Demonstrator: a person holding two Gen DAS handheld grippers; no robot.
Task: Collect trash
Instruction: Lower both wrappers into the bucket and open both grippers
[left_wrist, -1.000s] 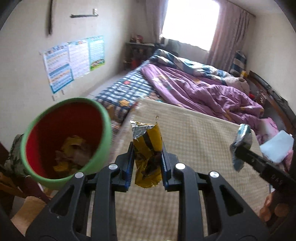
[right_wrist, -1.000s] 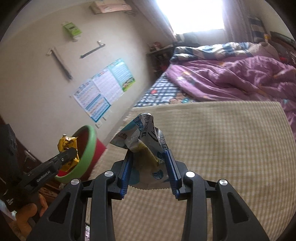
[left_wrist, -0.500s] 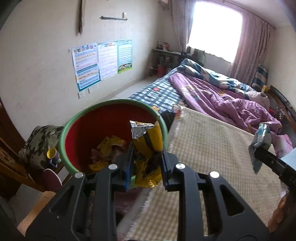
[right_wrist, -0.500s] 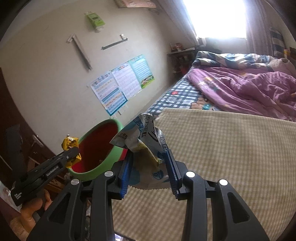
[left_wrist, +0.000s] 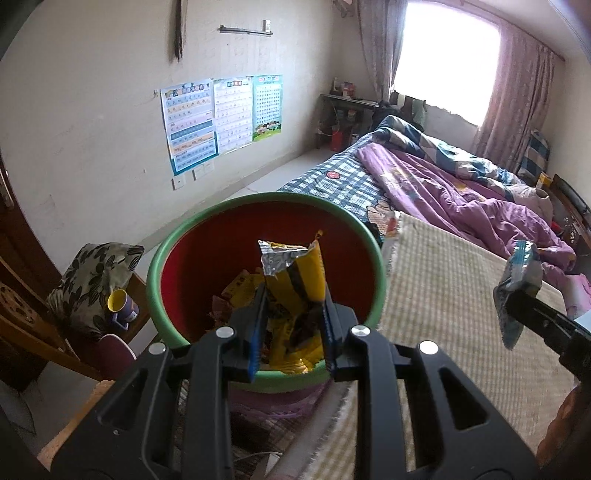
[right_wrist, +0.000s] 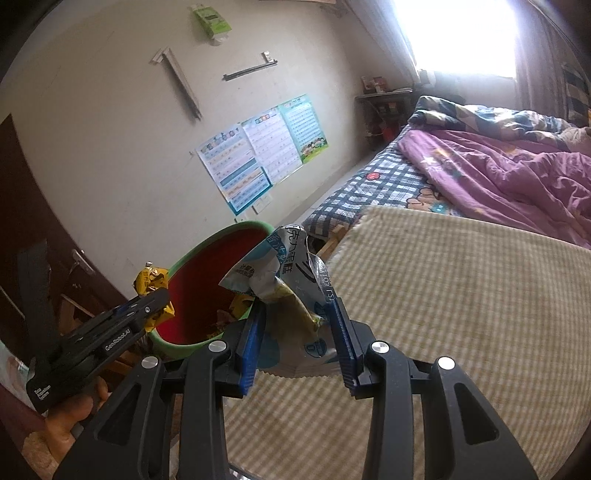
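My left gripper (left_wrist: 291, 325) is shut on a yellow snack wrapper (left_wrist: 295, 288) and hangs right over the red bin with the green rim (left_wrist: 155, 273), which holds several wrappers. In the right wrist view the same gripper (right_wrist: 155, 299) and yellow wrapper (right_wrist: 149, 280) sit at the near rim of the bin (right_wrist: 207, 295). My right gripper (right_wrist: 299, 332) is shut on a crumpled blue and white wrapper (right_wrist: 291, 280), to the right of the bin, above the edge of the beige mat (right_wrist: 443, 295). It shows at the right of the left wrist view too, the blue wrapper (left_wrist: 517, 284) in its tip.
A bed with a purple quilt (left_wrist: 461, 192) and checked sheet (left_wrist: 332, 181) runs toward the window. A wooden chair with a floral cushion (left_wrist: 92, 273) and a yellow and purple cup (left_wrist: 122, 306) stands left of the bin. Posters (left_wrist: 221, 118) hang on the wall.
Both grippers have swung left toward the bin with their wrappers. The left one now hangs over the bin's opening; the right one has come up beside its rim.
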